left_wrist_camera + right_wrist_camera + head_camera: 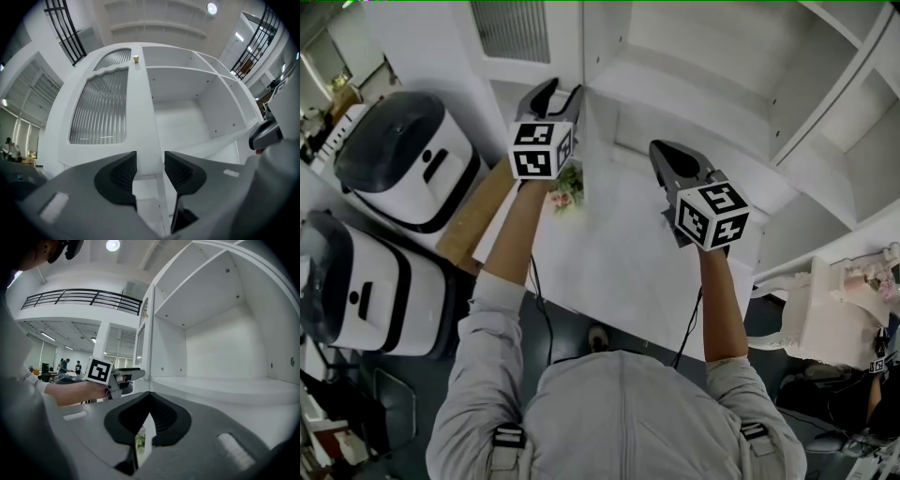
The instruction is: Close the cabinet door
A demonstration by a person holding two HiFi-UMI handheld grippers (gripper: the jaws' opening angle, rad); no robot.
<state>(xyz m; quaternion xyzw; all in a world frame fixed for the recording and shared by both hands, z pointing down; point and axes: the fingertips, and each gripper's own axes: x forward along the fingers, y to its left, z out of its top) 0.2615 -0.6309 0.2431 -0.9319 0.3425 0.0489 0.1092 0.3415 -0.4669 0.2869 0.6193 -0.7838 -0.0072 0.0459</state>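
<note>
The white cabinet door with its ribbed glass pane stands swung open at the left of the bare shelves. In the right gripper view the door is seen edge-on. My left gripper is held up at the door's free edge. Its jaws stand apart with the door's white stile showing in the gap, and no pad visibly presses on it. My right gripper hovers over the cabinet's counter, in front of the open shelves. Its fingertips meet with nothing between them.
Two white-and-black appliances stand at the left, with a brown board leaning beside them. A small bunch of flowers lies on the counter under the left gripper. A pale pink-white object sits at the right. People stand far off.
</note>
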